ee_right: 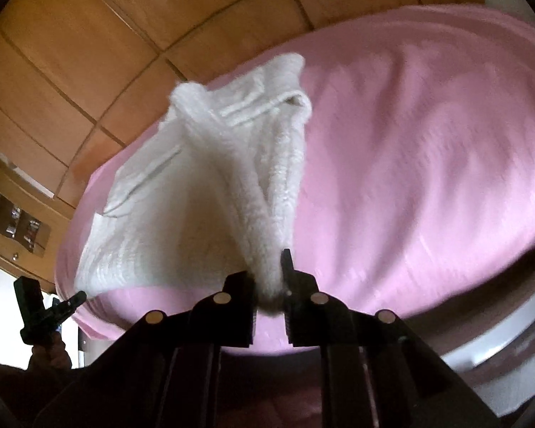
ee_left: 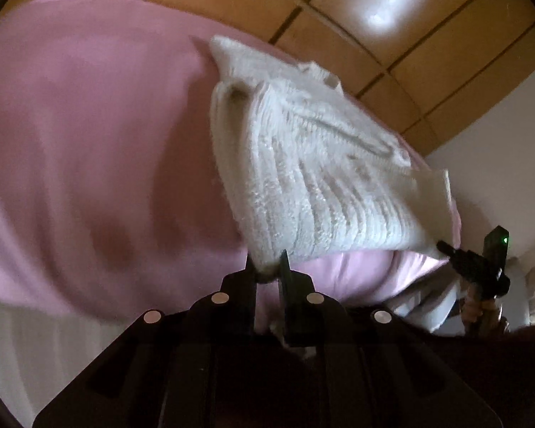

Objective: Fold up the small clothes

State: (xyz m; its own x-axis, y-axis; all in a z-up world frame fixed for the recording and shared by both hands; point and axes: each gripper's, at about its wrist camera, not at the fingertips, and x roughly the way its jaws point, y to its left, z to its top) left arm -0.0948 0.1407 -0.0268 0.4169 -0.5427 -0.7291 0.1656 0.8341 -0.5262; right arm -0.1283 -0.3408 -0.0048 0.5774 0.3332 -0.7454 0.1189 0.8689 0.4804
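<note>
Garment (ee_left: 303,164), white and ribbed, strung between both grippers over a pink sheet (ee_left: 89,125). Pinched at one near corner by left gripper (ee_left: 267,267), jaws pressed together on the cloth. Pinched at the other near corner by right gripper (ee_right: 269,278), jaws likewise clamped on a bunched edge. Near hem stretched from gripper to gripper, lifted clear of the sheet; far part draped ahead of both, apparently resting on the sheet toward the wooden panels (ee_right: 71,53). Long axis running forward, away from each gripper, with the collar end farthest out. Neither hand nearer: one corner each, hem taut across. Seen from the left, right gripper out to the right at the hem's far end; seen from the right, left gripper low to the left. Likely next: carry the held hem forward over the far part, both grippers together, keeping the hem level so the fold lands square.
</note>
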